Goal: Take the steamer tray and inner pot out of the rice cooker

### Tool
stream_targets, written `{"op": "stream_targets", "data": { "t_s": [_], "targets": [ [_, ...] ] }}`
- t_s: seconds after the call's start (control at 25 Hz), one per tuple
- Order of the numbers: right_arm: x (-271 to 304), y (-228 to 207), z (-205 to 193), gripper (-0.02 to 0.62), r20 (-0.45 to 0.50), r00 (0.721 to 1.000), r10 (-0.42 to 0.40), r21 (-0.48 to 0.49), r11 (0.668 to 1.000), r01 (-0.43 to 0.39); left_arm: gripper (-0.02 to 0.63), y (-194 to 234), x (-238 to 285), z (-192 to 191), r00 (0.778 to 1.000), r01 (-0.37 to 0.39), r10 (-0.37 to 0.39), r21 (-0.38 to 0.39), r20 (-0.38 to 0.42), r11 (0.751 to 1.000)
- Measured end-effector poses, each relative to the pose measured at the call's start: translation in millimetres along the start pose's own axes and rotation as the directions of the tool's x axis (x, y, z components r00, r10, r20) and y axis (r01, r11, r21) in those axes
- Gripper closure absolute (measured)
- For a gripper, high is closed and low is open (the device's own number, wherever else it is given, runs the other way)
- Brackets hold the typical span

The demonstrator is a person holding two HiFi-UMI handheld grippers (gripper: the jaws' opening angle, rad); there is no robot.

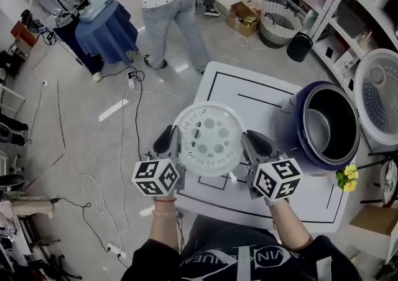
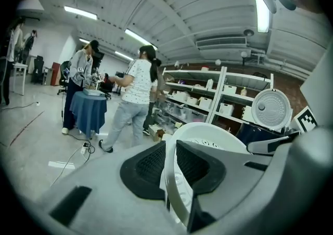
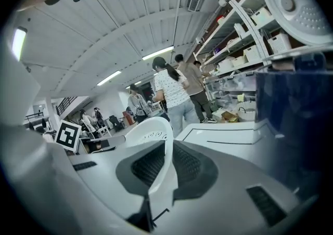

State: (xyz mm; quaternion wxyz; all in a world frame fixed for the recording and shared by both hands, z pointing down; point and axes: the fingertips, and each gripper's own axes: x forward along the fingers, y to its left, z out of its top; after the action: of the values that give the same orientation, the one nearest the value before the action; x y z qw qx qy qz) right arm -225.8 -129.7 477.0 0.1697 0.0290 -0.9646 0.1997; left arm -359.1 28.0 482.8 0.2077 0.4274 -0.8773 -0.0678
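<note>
Room: big workshop, grey floor (image 1: 74, 149) w/ loose cables (image 1: 134, 87); shelves (image 1: 348, 0) w/ bins along right side; ppl (image 1: 165, 0) by a blue-draped stand (image 1: 109, 31), far side.
Table (image 1: 249, 87): white top, black outline marks; sits under both grippers.
Cooker (image 1: 298, 130): dark blue, on table's right part, lid (image 1: 379, 96) swung up.
Pot (image 1: 323, 127): metal, seated inside cooker.
Tray (image 1: 208, 137): white, round, perforated; out of cooker, over table just left of it; can't tell if it touches the top.
L gripper (image 2: 171, 161): jaws nearly together, pads pinching tray's left rim.
R gripper (image 3: 166, 164): jaws nearly together, pads pinching tray's right rim.
</note>
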Motion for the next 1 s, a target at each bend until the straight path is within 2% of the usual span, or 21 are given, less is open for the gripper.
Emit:
{"op": "stream_targets", "data": {
  "t_s": [0.4, 0.72, 1.0],
  "targets": [
    [5, -35, -50, 0.557, -0.069, 0.995, -0.077, 0.115, 0.99, 0.085, 0.557, -2, 28, -48, 0.99, 0.046, -0.046, -0.003, -0.136, 0.999],
    [8, -53, -74, 0.557, -0.117, 0.985, -0.128, 0.146, 0.979, 0.145, 0.557, -4, 48, -70, 0.971, 0.081, -0.075, 0.014, -0.226, 0.997],
    [11, -64, -86, 0.554, -0.139, 0.979, -0.15, 0.16, 0.972, 0.172, 0.557, -4, 59, -84, 0.956, 0.082, -0.069, 0.036, -0.285, 0.996]
  ]
}}
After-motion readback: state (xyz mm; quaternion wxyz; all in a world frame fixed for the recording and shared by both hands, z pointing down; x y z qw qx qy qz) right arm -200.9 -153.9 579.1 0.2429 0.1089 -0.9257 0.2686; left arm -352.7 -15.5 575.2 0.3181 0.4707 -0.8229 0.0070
